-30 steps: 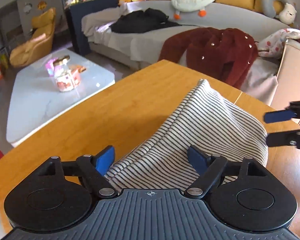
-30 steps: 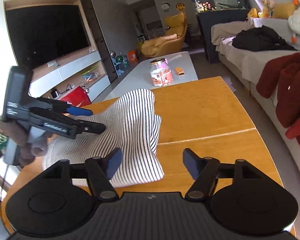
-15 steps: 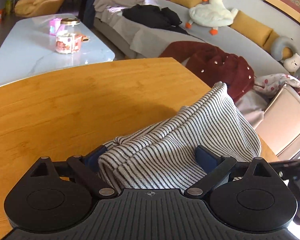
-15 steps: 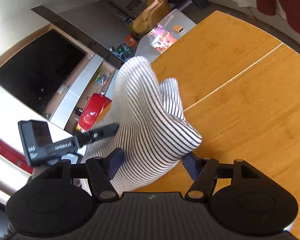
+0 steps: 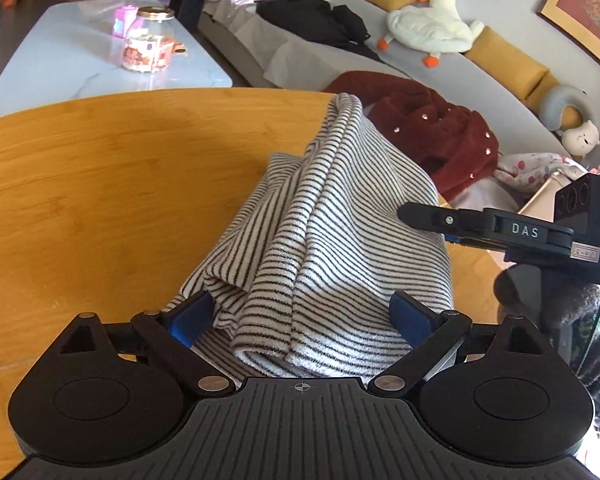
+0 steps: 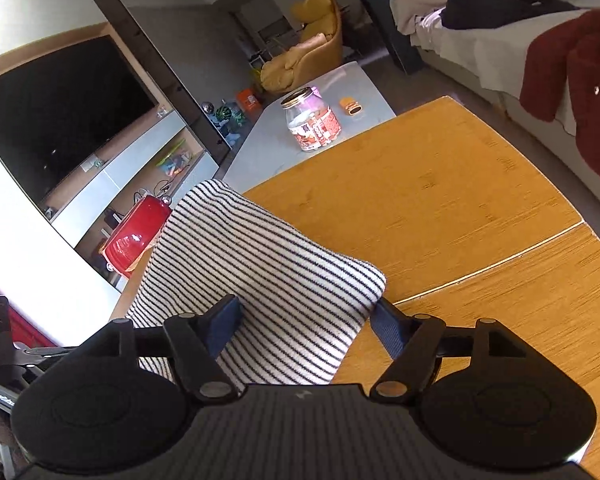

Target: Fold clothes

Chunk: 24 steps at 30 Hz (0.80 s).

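Note:
A black-and-white striped garment [image 5: 332, 232] lies bunched in a ridge on the wooden table [image 5: 100, 200]. My left gripper [image 5: 300, 308] stands wide open at its near end, with cloth between the blue pads [image 5: 192, 316] and no pinch on it. My right gripper [image 5: 410, 216] reaches in from the right, and its upper finger lies against the cloth's side. In the right wrist view the striped garment [image 6: 260, 264] fills the gap of the right gripper [image 6: 306, 312], whose jaws are opening around it. The left gripper [image 6: 60, 350] shows at the lower left edge.
A dark red coat [image 5: 440, 136] hangs over the grey sofa [image 5: 480, 80] beyond the table's far edge. A glass jar [image 6: 310, 124] stands on the white coffee table [image 5: 60, 52]. A seam [image 6: 500, 260] crosses the tabletop. A red case [image 6: 136, 236] sits by the TV cabinet.
Both grippers have rolled and moved in on the garment, which has been pushed into a tighter ridge. The right gripper has come from the right edge up against the cloth.

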Available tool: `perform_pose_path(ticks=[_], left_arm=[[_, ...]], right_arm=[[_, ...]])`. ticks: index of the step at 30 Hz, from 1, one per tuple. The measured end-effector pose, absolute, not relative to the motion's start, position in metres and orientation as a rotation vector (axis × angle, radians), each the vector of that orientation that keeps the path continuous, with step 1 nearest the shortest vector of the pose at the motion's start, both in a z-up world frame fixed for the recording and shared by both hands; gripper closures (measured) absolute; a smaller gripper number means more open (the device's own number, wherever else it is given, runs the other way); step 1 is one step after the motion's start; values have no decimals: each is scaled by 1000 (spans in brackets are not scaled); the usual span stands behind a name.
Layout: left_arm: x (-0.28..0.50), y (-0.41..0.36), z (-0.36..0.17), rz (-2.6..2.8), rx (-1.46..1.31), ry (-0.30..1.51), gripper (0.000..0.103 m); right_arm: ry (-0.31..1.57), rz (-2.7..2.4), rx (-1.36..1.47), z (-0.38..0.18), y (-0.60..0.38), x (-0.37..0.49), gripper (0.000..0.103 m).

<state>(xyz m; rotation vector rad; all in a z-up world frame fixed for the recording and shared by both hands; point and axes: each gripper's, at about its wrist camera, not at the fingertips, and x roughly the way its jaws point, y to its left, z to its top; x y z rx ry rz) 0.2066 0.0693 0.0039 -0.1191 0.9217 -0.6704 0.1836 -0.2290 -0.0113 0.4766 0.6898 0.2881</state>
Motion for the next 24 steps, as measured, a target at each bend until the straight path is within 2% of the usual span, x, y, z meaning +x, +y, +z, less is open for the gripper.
perform_pose_path(ticks=[6,16,18,19,20,24], left_arm=[[176,62,2,-722,-141,928,6],[152,54,-1,-735,-171,914,5],[149,56,-4,-745,-199,929,5],[147,57,-6,-750,-213,937,5],[145,58,-8,-767,-229,941,5],[136,51,-10,-798,-216,932,5]], right_arm=[[677,292,456,-9,-242,146,25],[710,347,451,-14,-242,107,11],[726,381,463,-20,-238,103,11],[724,392,443,-19,-234,102,15],[722,403,421,-19,-230,101,22],[697,394,327,-10,-215,118,24]])
